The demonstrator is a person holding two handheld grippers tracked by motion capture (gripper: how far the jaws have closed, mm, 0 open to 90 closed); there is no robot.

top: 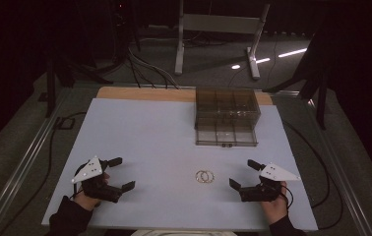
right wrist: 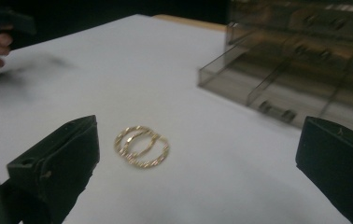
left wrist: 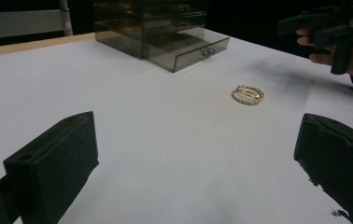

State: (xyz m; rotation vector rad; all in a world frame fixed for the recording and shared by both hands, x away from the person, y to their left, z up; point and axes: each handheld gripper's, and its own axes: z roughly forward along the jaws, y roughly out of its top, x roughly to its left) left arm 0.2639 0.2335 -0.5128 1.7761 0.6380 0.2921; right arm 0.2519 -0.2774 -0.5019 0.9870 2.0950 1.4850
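Two gold hoop earrings (top: 204,176) (left wrist: 248,94) (right wrist: 142,146) lie overlapping on the white table (top: 149,142), near its front middle. My right gripper (top: 244,176) stands open just to the right of them, with nothing between its jaws, and the earrings lie a short way ahead of its left jaw in the right gripper view. My left gripper (top: 121,173) is open at the front left, well apart from the earrings. A smoky clear plastic drawer box (top: 227,116) (left wrist: 160,28) (right wrist: 300,60) stands at the back, its bottom drawer pulled out.
A strip of bare wood (top: 144,93) shows along the table's far edge. Black cables (top: 56,142) run along the floor on both sides. A white metal stand (top: 218,34) rises beyond the table. Dark stands (top: 56,69) flank the far corners.
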